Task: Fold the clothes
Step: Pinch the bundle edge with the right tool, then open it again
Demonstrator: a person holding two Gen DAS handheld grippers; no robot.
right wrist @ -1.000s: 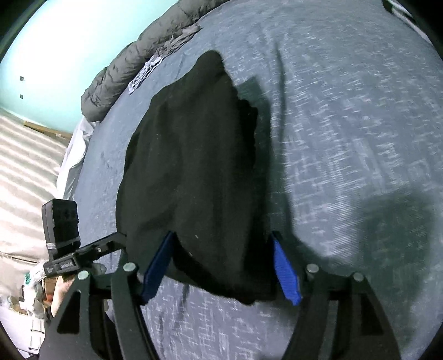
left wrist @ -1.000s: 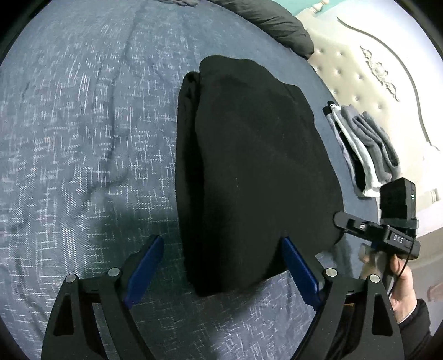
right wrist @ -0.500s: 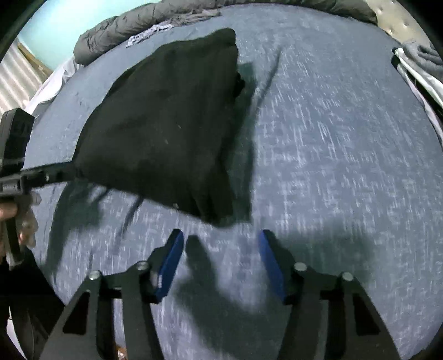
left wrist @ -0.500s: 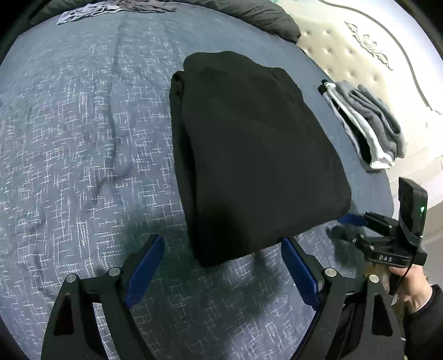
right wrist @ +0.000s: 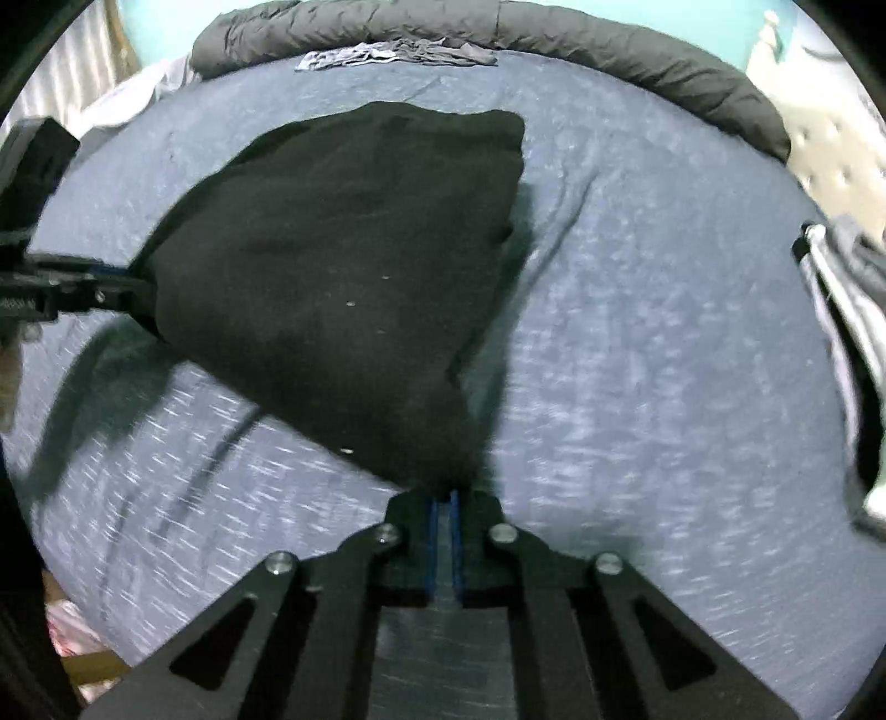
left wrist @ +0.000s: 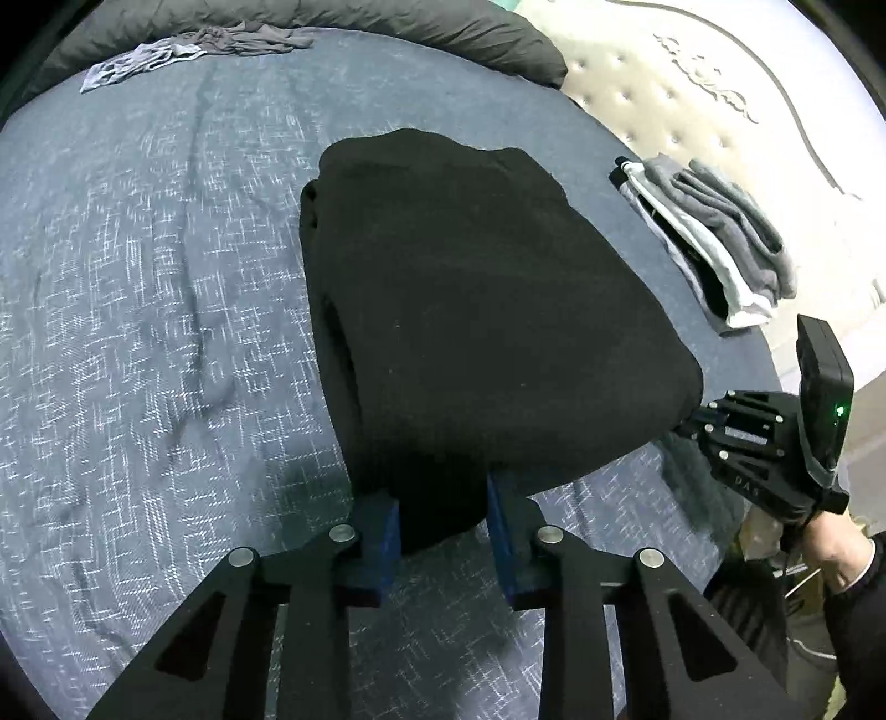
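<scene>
A folded black garment (left wrist: 476, 332) lies on the blue-grey bed (left wrist: 138, 332). My left gripper (left wrist: 443, 526) is shut on its near left corner, cloth bunched between the blue pads. My right gripper (right wrist: 443, 507) is shut on the near right corner; the garment (right wrist: 343, 266) stretches away from it, its near edge lifted off the bed. In the left wrist view the right gripper (left wrist: 698, 421) pinches the garment's right corner. In the right wrist view the left gripper (right wrist: 122, 288) holds the far left corner.
A folded grey and white pile (left wrist: 714, 249) lies at the bed's right edge, near the cream tufted headboard (left wrist: 692, 99). A dark rolled duvet (left wrist: 387, 27) and a loose grey garment (left wrist: 183, 52) lie at the far side.
Both grippers were open half a second ago; both have closed on the garment's near corners. Its near edge now hangs raised above the bed.
</scene>
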